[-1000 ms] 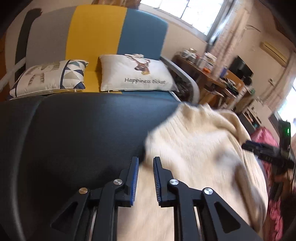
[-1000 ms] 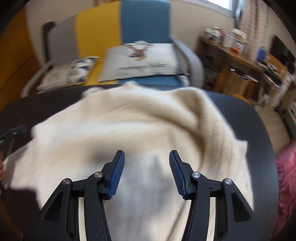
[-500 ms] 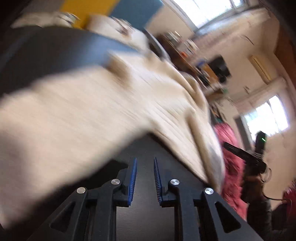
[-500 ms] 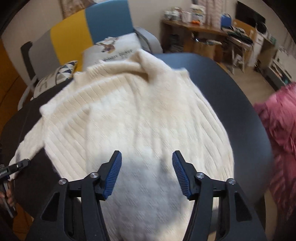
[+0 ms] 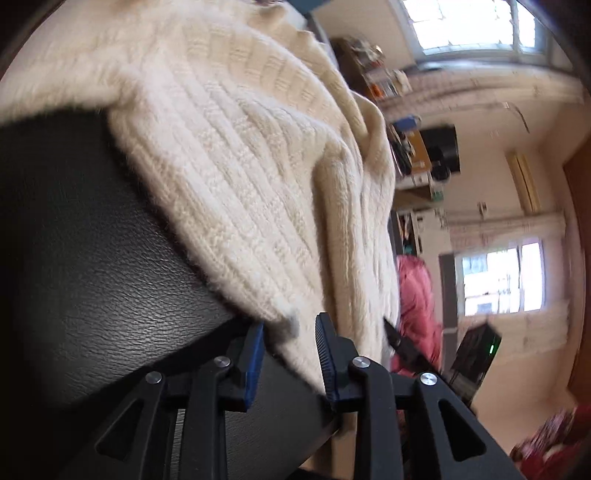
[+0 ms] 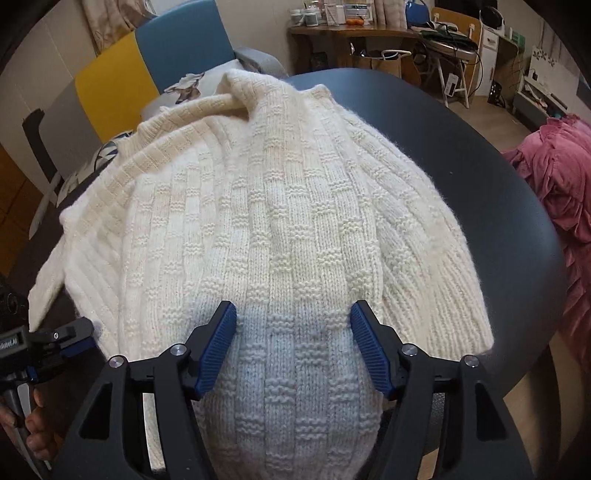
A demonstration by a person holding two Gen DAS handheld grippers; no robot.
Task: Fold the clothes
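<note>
Reading for print first, I find only a small white label on the side of the left tongs' body in the right wrist view, its letters too small and cut off at the frame edge for me to make out. Counting next: one cream knitted sweater point(image 6: 288, 206), one dark table point(image 6: 491, 192), two cushions on the chair behind it, and one pink garment point(image 6: 557, 177) heaped off the table's right side. The sweater lies spread over most of the table, its ribbed and basket-weave panels facing up, with a bunched fold at the far end near the chair point(image 6: 147, 62), whose back is grey, yellow and blue. My right tongs point(image 6: 293, 325) hover over the near middle of the sweater with the blue pads spread wide, gripping nothing. My left tongs point(image 5: 290, 334) sit low at the table's edge point(image 5: 110, 288), tilted hard, the pads parted with a fuzzy corner of the sweater's edge lying between them; I cannot tell whether either pad touches the wool. From the right wrist view the left tongs point(image 6: 79, 334) show at the sweater's left edge, with a hand point(image 6: 35, 432) below gripping the handle. A desk point(image 6: 369, 33) cluttered with jars stands by the far wall.
</note>
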